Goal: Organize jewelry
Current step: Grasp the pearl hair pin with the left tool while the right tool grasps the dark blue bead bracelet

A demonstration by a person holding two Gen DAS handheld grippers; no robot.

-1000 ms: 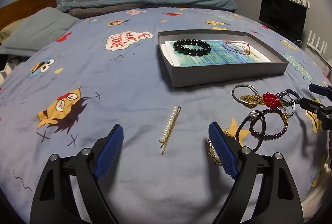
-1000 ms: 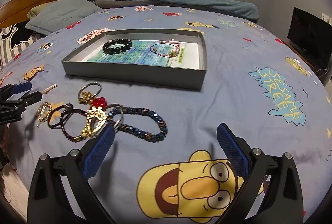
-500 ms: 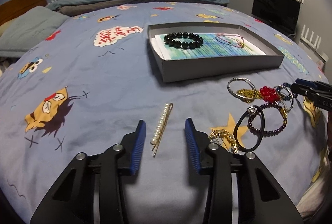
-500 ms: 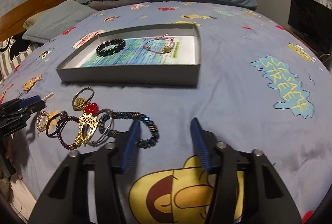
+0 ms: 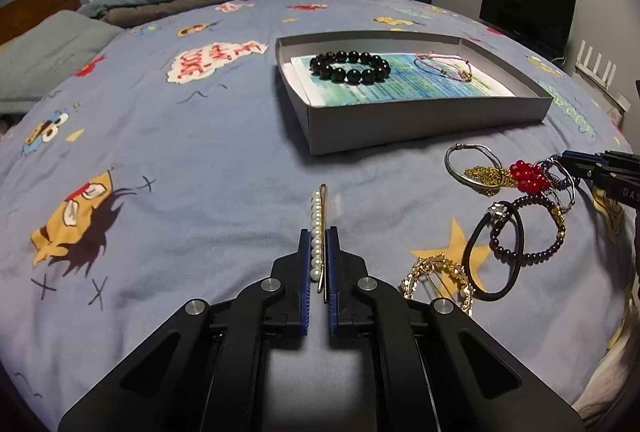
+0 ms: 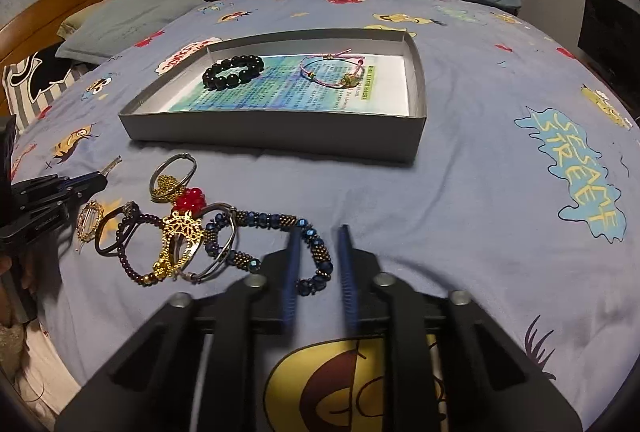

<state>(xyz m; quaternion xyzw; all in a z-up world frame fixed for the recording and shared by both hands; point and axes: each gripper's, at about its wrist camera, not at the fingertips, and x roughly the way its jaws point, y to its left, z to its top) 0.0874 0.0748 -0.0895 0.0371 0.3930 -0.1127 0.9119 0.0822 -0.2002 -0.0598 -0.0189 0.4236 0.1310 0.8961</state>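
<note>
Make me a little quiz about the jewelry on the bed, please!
1. True or false: the left gripper is shut on the pearl hairpin.
2. How many bracelets lie inside the grey box?
3. Which piece sits between the jaws of the right gripper? A: red bead cluster. B: blue bead bracelet. C: black hair tie.

Key: 1 true. 2 two. 3 B.

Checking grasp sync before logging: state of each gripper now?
Left gripper: shut on the pearl hairpin.
Right gripper: jaws just been closing around the blue beaded bracelet; contact cannot be told.
</note>
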